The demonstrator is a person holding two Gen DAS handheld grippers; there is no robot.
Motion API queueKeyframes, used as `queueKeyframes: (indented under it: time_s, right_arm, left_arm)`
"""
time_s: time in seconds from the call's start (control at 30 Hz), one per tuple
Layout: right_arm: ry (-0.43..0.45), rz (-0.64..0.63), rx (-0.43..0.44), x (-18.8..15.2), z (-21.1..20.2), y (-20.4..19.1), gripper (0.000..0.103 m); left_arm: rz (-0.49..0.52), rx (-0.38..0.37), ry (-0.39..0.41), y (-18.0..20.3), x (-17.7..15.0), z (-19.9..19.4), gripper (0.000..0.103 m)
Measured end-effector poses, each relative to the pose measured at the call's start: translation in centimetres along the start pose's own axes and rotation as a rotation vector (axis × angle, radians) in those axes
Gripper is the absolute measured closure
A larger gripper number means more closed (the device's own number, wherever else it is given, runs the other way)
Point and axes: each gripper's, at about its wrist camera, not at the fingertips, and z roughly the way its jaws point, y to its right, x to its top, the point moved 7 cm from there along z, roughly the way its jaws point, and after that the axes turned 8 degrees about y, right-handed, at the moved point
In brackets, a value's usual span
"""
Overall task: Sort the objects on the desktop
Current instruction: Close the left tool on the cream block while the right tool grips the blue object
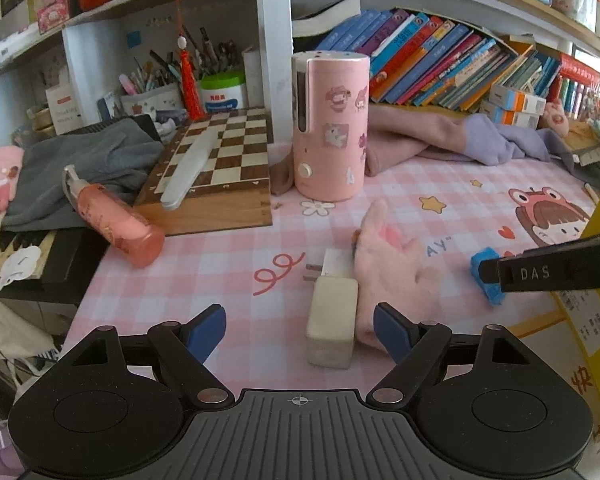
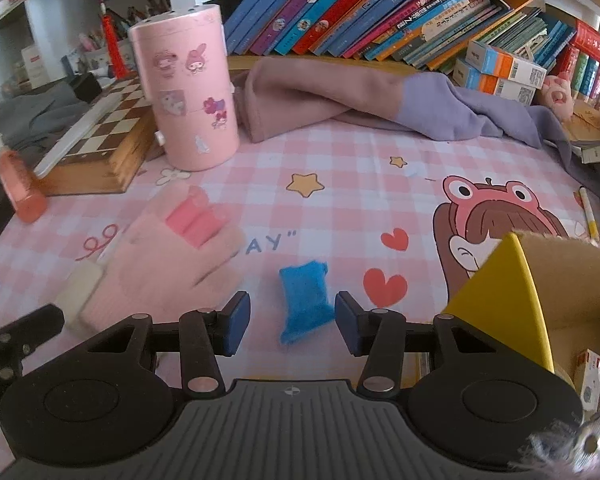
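Note:
A white charger plug (image 1: 332,316) lies on the pink checked desk mat (image 1: 228,248), its prongs pointing left. My left gripper (image 1: 299,332) is open around it, with the plug nearer the right pad and a wide gap on the left. A pink fuzzy glove (image 1: 388,264) lies against the plug's right side. A small blue fabric piece (image 2: 304,304) lies between the pads of my right gripper (image 2: 292,328), which is open, with a gap on the left side. The left wrist view shows the blue piece (image 1: 488,276) under a right gripper finger (image 1: 540,272).
A pink sticker-covered cylinder (image 2: 188,92) stands behind the glove. A wooden chess board (image 1: 216,160) and a tipped pink pump bottle (image 1: 116,224) lie at the left. An open yellow cardboard box (image 2: 512,300) is close at the right. Folded cloths (image 2: 380,96) and books (image 2: 360,8) line the back.

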Motion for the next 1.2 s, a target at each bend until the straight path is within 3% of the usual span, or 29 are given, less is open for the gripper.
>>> queueKeyframes:
  time_s: [0.17, 0.37, 0.87, 0.97, 1.03, 1.2]
  right_arm:
    - [-0.006, 0.001, 0.002, 0.4, 1.0, 0.0, 0.058]
    - [-0.019, 0.0, 0.0, 0.4, 1.7, 0.1, 0.058]
    - [-0.065, -0.029, 0.007, 0.0, 3.7, 0.2, 0.058]
    - [-0.082, -0.024, 0.009, -0.3, 4.1, 0.3, 0.058]
    - [-0.084, -0.013, 0.013, -0.4, 4.2, 0.4, 0.058]
    - [-0.082, -0.014, 0.035, -0.2, 4.1, 0.5, 0.077]
  left_arm:
    - [0.028, -0.016, -0.021, 0.5, -0.2, 1.0, 0.022]
    - [0.044, -0.007, -0.04, 0.7, -0.4, 1.9, 0.047]
    - [0.096, -0.033, -0.102, 2.0, -1.6, 4.4, 0.057]
    - [0.09, -0.045, -0.105, 2.0, -1.7, 4.7, 0.061]
    - [0.077, -0.064, -0.11, 2.1, -1.7, 4.8, 0.071]
    - [0.065, -0.077, -0.118, 2.3, -1.6, 4.6, 0.077]
